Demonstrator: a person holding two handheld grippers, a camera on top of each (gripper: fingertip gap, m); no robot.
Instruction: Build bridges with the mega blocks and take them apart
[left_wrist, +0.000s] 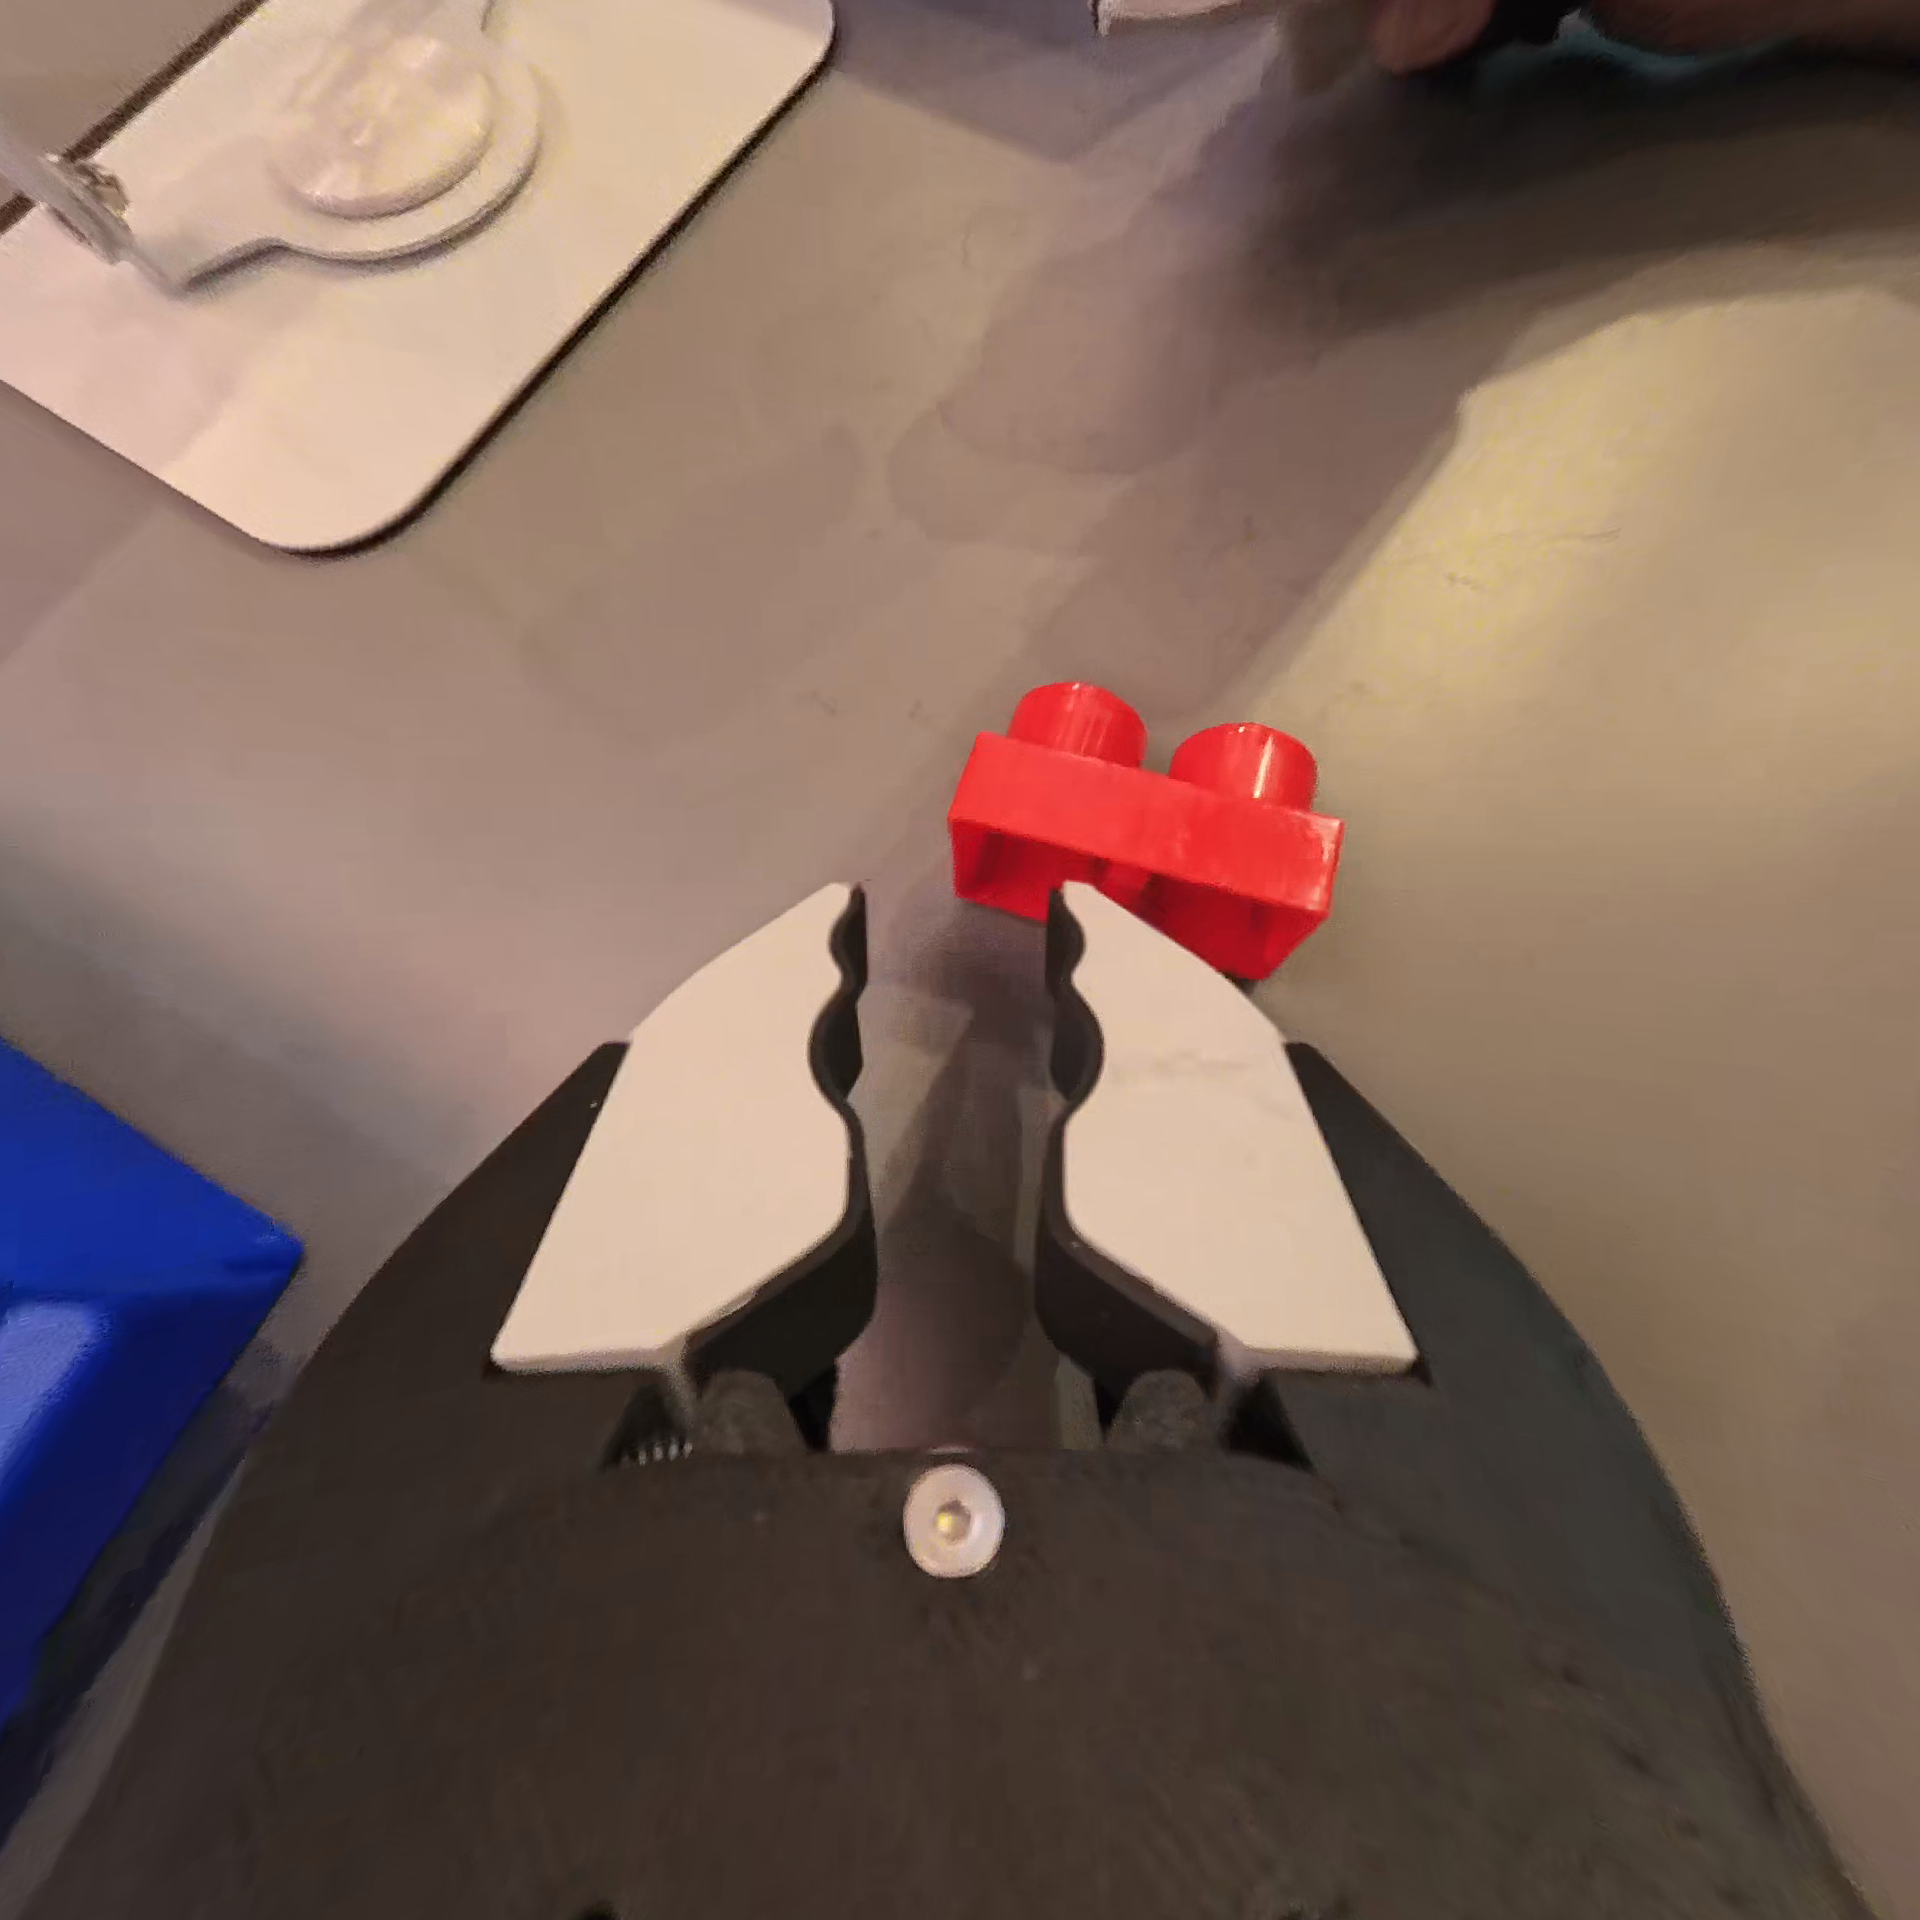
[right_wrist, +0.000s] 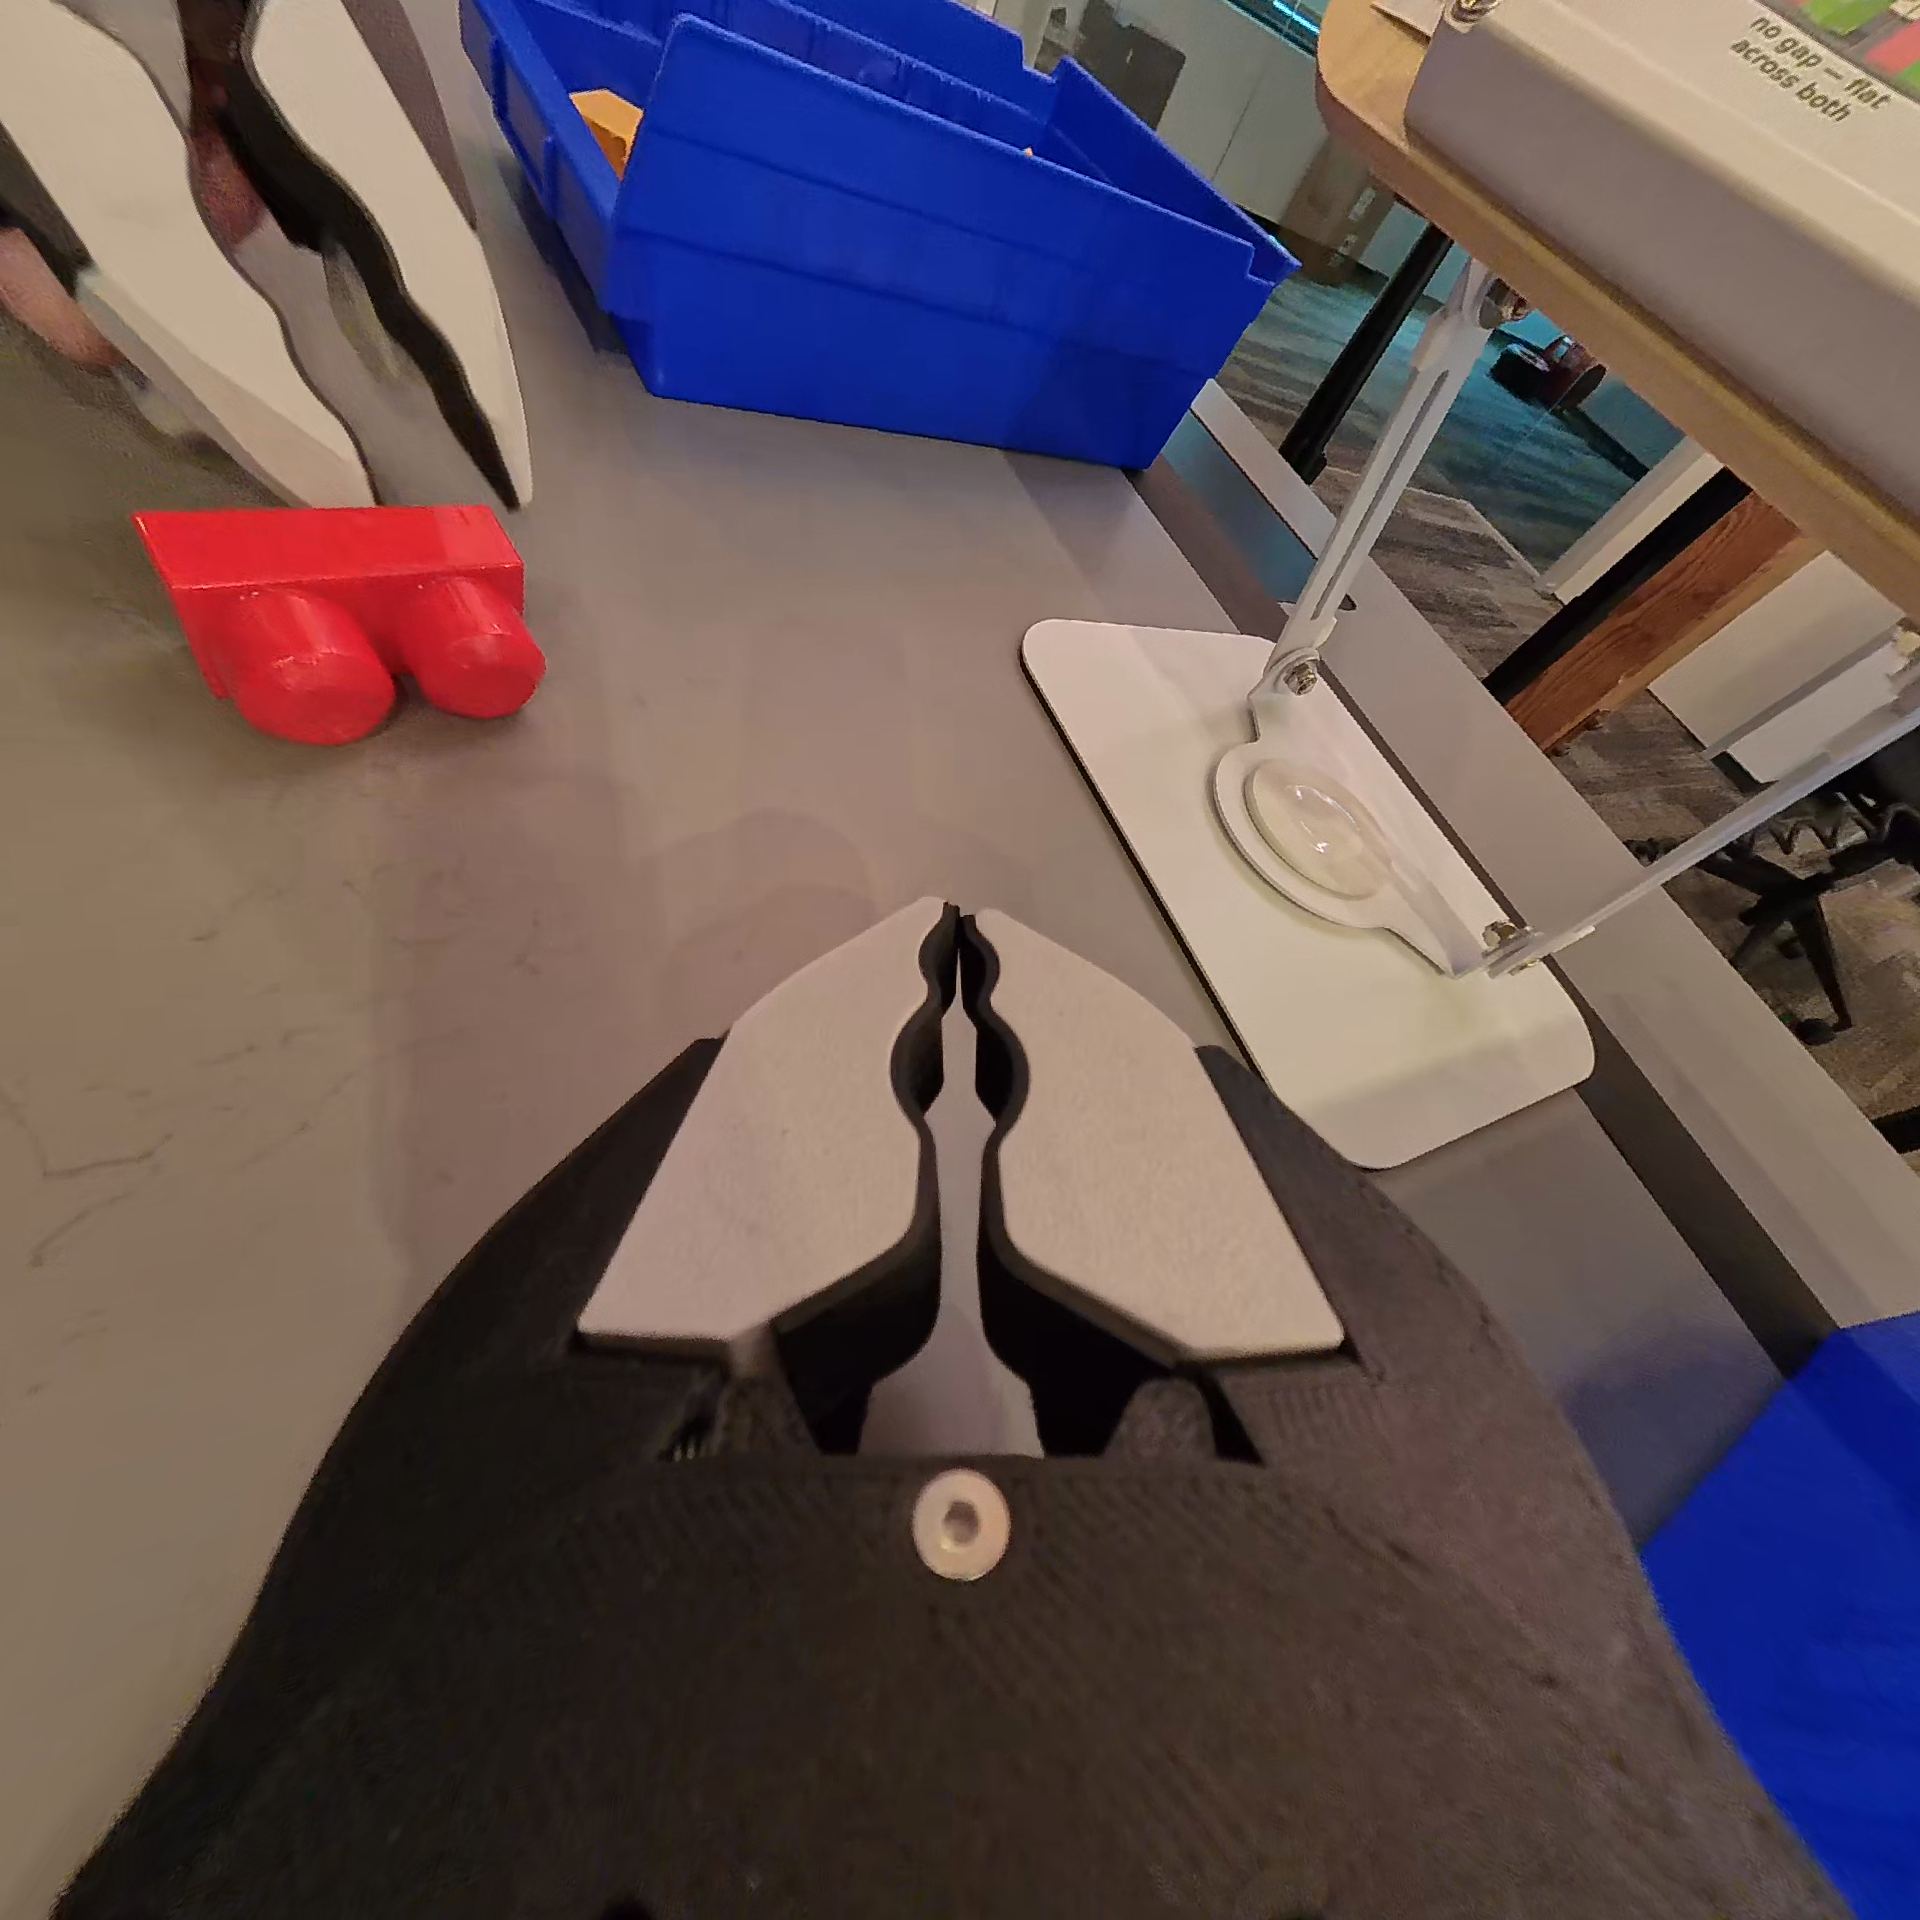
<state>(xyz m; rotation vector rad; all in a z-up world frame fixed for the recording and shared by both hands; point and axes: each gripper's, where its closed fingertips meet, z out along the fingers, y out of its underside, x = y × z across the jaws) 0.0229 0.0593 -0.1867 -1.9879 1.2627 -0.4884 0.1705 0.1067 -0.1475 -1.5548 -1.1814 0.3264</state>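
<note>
That red block (left_wrist: 1143, 831) on its side mid-frame looks light, stiff, slick; pinch its flat walls. Left tongs (left_wrist: 956, 904) gape empty, right tongs (right_wrist: 961, 920) closed on nothing

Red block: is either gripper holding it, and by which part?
Neither. The red block lies on its side on the table. Left gripper is open with nothing between its fingers; right gripper is shut, empty.
</note>
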